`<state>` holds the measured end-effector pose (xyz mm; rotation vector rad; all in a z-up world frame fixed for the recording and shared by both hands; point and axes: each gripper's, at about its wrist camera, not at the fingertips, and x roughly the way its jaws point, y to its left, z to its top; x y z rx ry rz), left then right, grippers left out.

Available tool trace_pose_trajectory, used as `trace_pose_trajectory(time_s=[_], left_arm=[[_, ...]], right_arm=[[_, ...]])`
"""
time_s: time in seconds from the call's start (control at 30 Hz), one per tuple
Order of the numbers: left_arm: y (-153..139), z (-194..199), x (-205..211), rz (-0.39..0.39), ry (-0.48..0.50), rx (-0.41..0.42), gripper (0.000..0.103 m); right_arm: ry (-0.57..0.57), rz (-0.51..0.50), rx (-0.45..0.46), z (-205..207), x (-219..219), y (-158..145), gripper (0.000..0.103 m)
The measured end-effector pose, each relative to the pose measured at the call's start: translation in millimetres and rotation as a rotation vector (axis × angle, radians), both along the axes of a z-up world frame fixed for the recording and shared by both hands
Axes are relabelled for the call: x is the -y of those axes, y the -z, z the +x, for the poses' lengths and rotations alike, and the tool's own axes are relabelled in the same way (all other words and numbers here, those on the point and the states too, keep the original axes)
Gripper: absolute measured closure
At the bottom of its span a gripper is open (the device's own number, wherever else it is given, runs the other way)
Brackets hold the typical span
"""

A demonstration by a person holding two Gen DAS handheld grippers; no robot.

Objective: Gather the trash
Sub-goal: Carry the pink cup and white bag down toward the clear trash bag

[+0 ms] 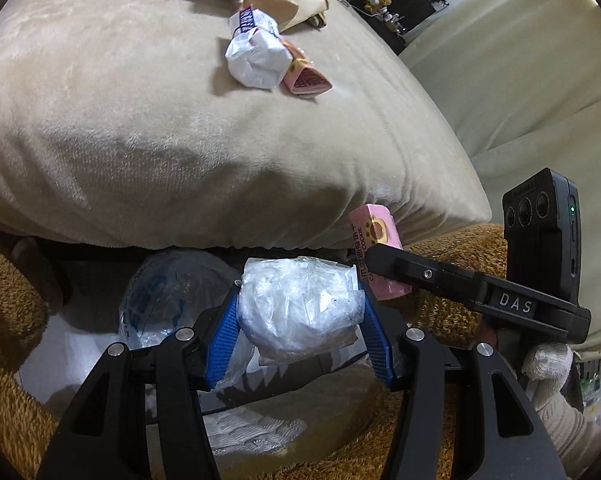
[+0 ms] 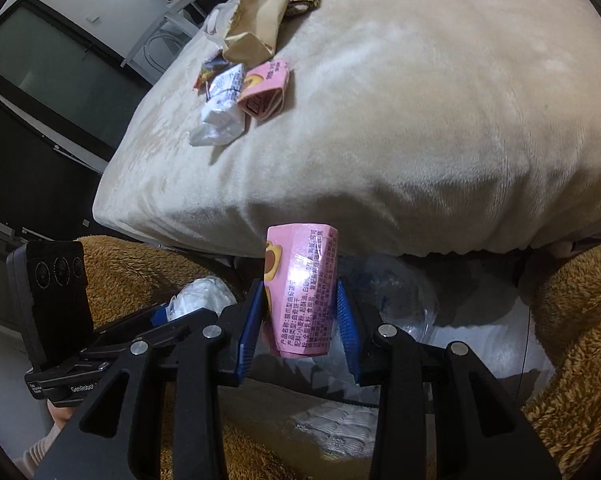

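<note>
Trash in both grips. Left gripper (image 1: 300, 304) pinches a crumpled clear plastic wad (image 1: 300, 308), centre frame. Right gripper (image 2: 300, 312) clamps a pink cookie box (image 2: 300, 292), lower centre. More wrappers (image 1: 256, 56) lie upper centre on the beige cushion (image 1: 140, 140).

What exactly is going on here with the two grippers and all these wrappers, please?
A person is collecting trash with a handheld gripper in each hand. The left gripper has its jaws closed on a crumpled clear plastic wad; the right gripper grips a pink cookie box. Both hang over a clear plastic bag below the beige cushion, where more wrappers remain.
</note>
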<state>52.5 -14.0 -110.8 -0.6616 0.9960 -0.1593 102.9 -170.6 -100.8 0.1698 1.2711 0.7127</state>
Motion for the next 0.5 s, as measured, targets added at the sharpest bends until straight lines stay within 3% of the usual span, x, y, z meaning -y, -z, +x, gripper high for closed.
trace_pose_trajectory(time_s=[0.33,0.5], left_arm=[[36.5,18.8,-2.8,0.015,-0.028,-0.205,0.049],[60.2,24.5,-2.5,-0.017,-0.032,-0.314,0.049]], right_arm=[[0.082,-0.082,-0.208,11.1,-2.5,47.5,0.066],[0.118,-0.107,-0.314,16.6,0.0,70.6,0.066]])
